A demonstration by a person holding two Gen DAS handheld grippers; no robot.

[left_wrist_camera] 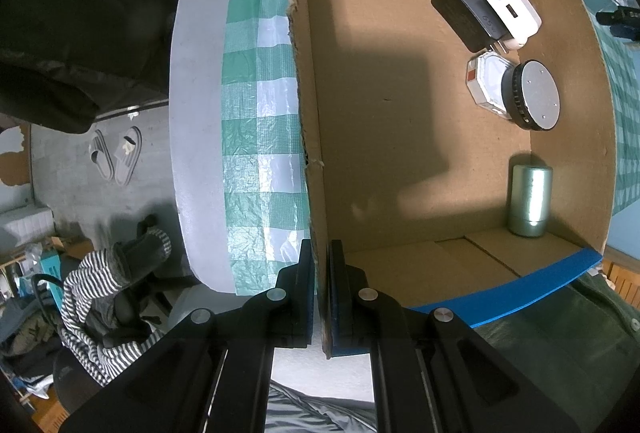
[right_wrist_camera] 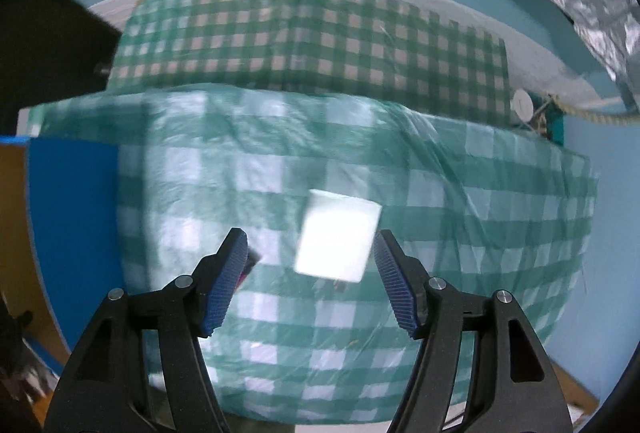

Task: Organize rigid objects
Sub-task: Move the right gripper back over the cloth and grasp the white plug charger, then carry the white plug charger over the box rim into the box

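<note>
From the left wrist, the left gripper (left_wrist_camera: 320, 289) is clamped on the near wall of a cardboard box (left_wrist_camera: 312, 137), one finger outside and one inside. The box stands on a green-and-white checked cloth (left_wrist_camera: 260, 137) over a table. Inside, along the far side, lie a black charger (left_wrist_camera: 464, 13) with a white charger (left_wrist_camera: 512, 13) resting against it. Just beside them is a clear faceted case (left_wrist_camera: 486, 85), with a round black-rimmed disc (left_wrist_camera: 536, 95) leaning on its edge. A pale green cylinder (left_wrist_camera: 530, 199) stands upright in the corner, apart from the others. The rest of the box floor is bare cardboard.

From the right wrist, the right gripper (right_wrist_camera: 310, 273) hangs with its jaws spread wide, holding nothing. A white block (right_wrist_camera: 338, 237) lies on the checked cloth (right_wrist_camera: 480, 233) below, showing between the fingers and nearer the right one; the view is blurred, so contact cannot be judged. The box's blue-edged wall (right_wrist_camera: 72, 225) shows at the left.
</note>
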